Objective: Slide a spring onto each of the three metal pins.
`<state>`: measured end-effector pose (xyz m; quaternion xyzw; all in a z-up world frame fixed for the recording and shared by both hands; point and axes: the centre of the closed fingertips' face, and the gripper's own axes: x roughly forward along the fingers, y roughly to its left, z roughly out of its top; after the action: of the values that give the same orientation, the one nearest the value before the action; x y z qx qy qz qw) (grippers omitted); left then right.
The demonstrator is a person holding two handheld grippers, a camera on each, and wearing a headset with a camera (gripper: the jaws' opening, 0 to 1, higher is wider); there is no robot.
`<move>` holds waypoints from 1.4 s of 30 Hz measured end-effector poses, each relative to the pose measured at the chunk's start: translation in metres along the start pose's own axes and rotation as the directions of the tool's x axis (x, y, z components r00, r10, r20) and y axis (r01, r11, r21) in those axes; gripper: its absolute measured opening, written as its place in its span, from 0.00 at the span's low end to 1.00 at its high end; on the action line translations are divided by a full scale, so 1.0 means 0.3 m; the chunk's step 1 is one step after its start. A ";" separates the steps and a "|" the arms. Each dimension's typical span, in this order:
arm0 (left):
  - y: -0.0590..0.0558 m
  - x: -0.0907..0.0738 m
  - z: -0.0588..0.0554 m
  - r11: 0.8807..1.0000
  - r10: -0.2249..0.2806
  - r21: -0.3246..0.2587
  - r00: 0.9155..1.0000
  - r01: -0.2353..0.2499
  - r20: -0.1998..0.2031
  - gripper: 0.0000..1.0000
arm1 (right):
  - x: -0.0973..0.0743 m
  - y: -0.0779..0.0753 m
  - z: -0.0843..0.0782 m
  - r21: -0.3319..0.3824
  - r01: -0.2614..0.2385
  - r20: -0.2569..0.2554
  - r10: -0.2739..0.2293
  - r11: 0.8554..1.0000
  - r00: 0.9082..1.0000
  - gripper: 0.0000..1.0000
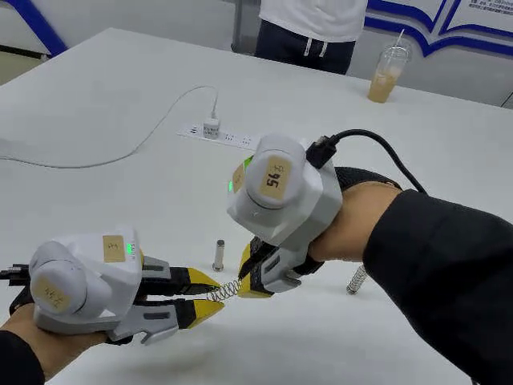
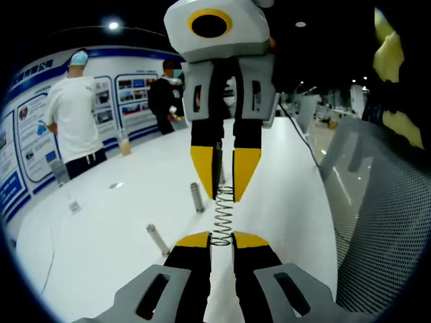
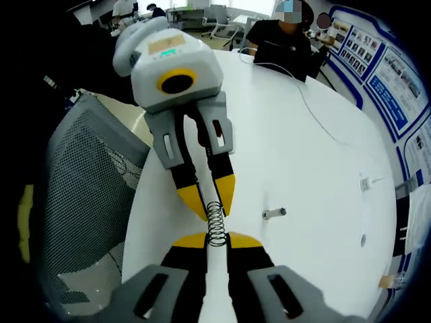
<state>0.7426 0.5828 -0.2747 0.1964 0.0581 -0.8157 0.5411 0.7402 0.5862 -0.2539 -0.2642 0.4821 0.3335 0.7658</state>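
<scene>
A small coil spring (image 1: 226, 290) stretches between the two grippers' yellow tips. My left gripper (image 1: 207, 301), at the lower left, is shut on one end. My right gripper (image 1: 252, 281) comes from the right and is shut on the other end. In the left gripper view the spring (image 2: 222, 215) rises from my own tips (image 2: 222, 239) to the right gripper's tips. In the right gripper view the spring (image 3: 215, 225) sits just above my own tips (image 3: 217, 240). Whether a pin lies inside the spring I cannot tell. A bare metal pin (image 1: 219, 254) (image 2: 158, 239) (image 3: 274, 213) stands just behind the grippers.
A second spring (image 1: 356, 279), upright, stands right of my right gripper. A power strip (image 1: 215, 133) with a white cable lies further back. An iced drink cup (image 1: 385, 76) and a person (image 1: 309, 28) are at the far edge. A mesh chair (image 2: 377, 202) is beside the table.
</scene>
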 end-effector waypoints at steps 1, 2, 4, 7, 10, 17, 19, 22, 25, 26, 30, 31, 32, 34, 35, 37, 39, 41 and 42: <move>-0.001 0.000 0.001 1.000 -0.002 0.002 1.000 0.002 0.000 0.12 | -0.004 0.001 0.007 -0.003 0.001 0.004 -0.001 1.000 1.000 0.11; -0.002 0.001 0.001 1.000 -0.003 0.002 1.000 0.003 0.000 0.12 | -0.006 0.001 0.011 -0.005 0.002 0.007 -0.002 1.000 1.000 0.11; -0.003 0.001 0.002 1.000 -0.004 0.003 1.000 0.004 0.000 0.12 | -0.009 0.004 0.021 -0.010 0.004 0.011 -0.004 1.000 1.000 0.11; -0.006 0.002 0.005 1.000 -0.007 0.004 1.000 0.007 0.001 0.11 | -0.014 0.008 0.034 -0.019 0.006 0.016 -0.006 1.000 1.000 0.11; -0.010 0.004 0.009 1.000 -0.009 0.003 1.000 0.009 0.006 0.11 | -0.018 0.010 0.046 -0.026 0.008 0.023 -0.008 1.000 1.000 0.11; -0.009 0.006 0.019 1.000 -0.009 0.005 1.000 0.009 0.014 0.11 | -0.024 0.011 0.072 -0.035 0.013 0.037 -0.011 0.999 0.999 0.11; -0.009 0.006 0.023 1.000 -0.009 0.004 1.000 0.009 0.018 0.11 | -0.025 0.013 0.082 -0.040 0.014 0.041 -0.012 0.999 0.999 0.11; -0.008 0.010 0.024 1.000 -0.009 0.005 1.000 0.009 0.020 0.11 | -0.023 0.014 0.089 -0.042 0.014 0.044 -0.012 0.999 0.999 0.11; -0.009 0.013 0.024 1.000 -0.009 0.004 1.000 0.009 0.021 0.11 | -0.021 0.014 0.090 -0.043 0.012 0.045 -0.010 0.999 0.999 0.11; -0.009 0.013 0.023 1.000 -0.008 0.001 1.000 0.008 0.022 0.11 | -0.020 0.013 0.089 -0.044 0.012 0.043 -0.010 0.999 0.999 0.11; -0.008 0.015 0.024 1.000 -0.007 -0.002 1.000 0.007 0.026 0.11 | -0.021 0.009 0.087 -0.047 0.011 0.041 -0.009 0.999 0.999 0.11; -0.005 0.016 0.023 1.000 -0.004 -0.002 1.000 0.004 0.025 0.11 | -0.020 0.007 0.085 -0.048 0.012 0.038 -0.010 0.999 0.999 0.11; -0.003 0.017 0.023 1.000 -0.003 -0.002 1.000 0.003 0.025 0.12 | -0.019 0.004 0.083 -0.048 0.012 0.036 -0.010 0.999 0.999 0.11; -0.002 0.018 0.026 1.000 -0.001 -0.008 1.000 0.001 0.029 0.15 | -0.017 -0.002 0.078 -0.046 0.011 0.030 -0.010 0.999 0.999 0.11; 0.000 0.018 0.025 1.000 0.001 -0.011 1.000 -0.001 0.028 0.16 | -0.016 -0.004 0.075 -0.046 0.011 0.028 -0.010 0.999 1.000 0.11; 0.004 0.016 0.021 1.000 0.006 -0.016 1.000 -0.005 0.026 0.19 | -0.014 -0.007 0.072 -0.045 0.011 0.024 -0.010 0.999 1.000 0.11; 0.010 0.013 0.016 1.000 0.012 -0.026 1.000 -0.012 0.025 0.21 | -0.014 -0.010 0.071 -0.045 0.010 0.023 -0.009 0.999 1.000 0.11; 0.016 0.006 0.011 0.999 0.021 -0.036 0.999 -0.020 0.025 0.22 | -0.016 -0.015 0.071 -0.044 0.012 0.022 -0.011 0.999 1.000 0.11; 0.020 0.003 0.009 0.999 0.024 -0.041 0.999 -0.023 0.026 0.24 | -0.017 -0.019 0.071 -0.043 0.013 0.022 -0.012 0.999 1.000 0.11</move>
<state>0.7470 0.5789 -0.2719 0.1752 0.0652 -0.8104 0.5553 0.7548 0.5968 -0.2405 -0.2802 0.4649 0.3418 0.7672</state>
